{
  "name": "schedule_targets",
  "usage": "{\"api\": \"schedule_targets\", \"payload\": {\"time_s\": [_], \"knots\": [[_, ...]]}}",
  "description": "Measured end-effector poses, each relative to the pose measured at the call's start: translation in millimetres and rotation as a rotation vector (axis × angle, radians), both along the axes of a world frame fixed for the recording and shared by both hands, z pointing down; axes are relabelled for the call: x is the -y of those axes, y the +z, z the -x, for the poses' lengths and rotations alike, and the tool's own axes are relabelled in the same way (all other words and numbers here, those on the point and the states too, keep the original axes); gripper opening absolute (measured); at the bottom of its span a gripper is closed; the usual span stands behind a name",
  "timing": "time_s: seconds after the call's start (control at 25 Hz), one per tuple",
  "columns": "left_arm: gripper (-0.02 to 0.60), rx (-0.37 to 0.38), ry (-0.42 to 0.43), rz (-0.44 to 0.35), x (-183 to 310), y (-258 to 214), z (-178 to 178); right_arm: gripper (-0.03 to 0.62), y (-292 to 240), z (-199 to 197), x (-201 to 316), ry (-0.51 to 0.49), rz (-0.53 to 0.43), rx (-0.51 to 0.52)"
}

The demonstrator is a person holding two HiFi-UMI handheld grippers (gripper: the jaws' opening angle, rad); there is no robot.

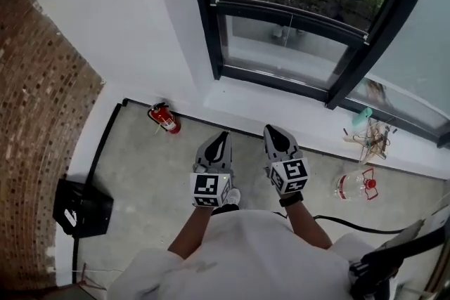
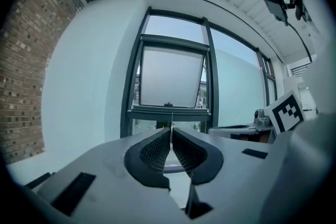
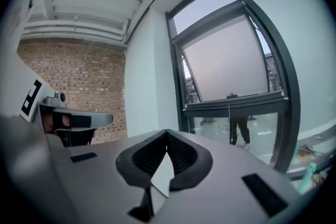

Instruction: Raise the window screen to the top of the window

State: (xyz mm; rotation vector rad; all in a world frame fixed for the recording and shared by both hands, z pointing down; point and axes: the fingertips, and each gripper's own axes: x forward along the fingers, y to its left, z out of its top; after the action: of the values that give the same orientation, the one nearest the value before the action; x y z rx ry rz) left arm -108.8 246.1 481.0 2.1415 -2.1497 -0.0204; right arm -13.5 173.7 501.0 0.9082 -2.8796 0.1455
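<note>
jaws pressed together w/ nothing between on left gripper (image 1: 223,137) & right gripper (image 1: 271,130), facing window (image 1: 281,49).

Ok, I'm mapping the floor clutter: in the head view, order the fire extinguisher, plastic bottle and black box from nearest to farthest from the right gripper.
From the right gripper:
1. Plastic bottle, lying to its right.
2. Fire extinguisher, to its left, beyond the left gripper.
3. Black box, far left by the brick wall.

Extinguisher (image 1: 164,118) left — bottle (image 1: 354,185) right
</note>
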Motion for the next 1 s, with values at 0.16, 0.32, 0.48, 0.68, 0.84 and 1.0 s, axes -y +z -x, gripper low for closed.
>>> {"api": "schedule_targets", "payload": {"time_s": [0.16,0.32,0.48,0.68,0.84,1.0], "knots": [[0.015,0.023,0.093,-0.047,64.4,-12.7,32.2,0.003,-27.1,19.8,44.4,0.090,-0.075,0.047],[0.015,-0.019,0.179,-0.054,138.7,-10.1,24.2,0.003,-26.1,9.4,95.0,0.166,-0.073,0.044],[0.015,-0.026,0.260,-0.057,213.9,-4.1,-5.7,0.003,-16.5,-8.5,162.9,0.219,-0.056,0.060],[0.015,-0.034,0.254,-0.048,319.9,2.9,-26.2,0.003,-17.4,-12.6,259.5,0.169,-0.057,0.079],[0.015,-0.008,0.217,-0.081,390.9,-9.9,-33.3,0.002,-35.5,-5.4,321.6,0.075,-0.045,0.116],[0.015,0.016,0.173,-0.080,443.5,-16.1,-34.2,0.003,-36.9,-8.0,376.9,0.034,-0.057,0.106]]}}
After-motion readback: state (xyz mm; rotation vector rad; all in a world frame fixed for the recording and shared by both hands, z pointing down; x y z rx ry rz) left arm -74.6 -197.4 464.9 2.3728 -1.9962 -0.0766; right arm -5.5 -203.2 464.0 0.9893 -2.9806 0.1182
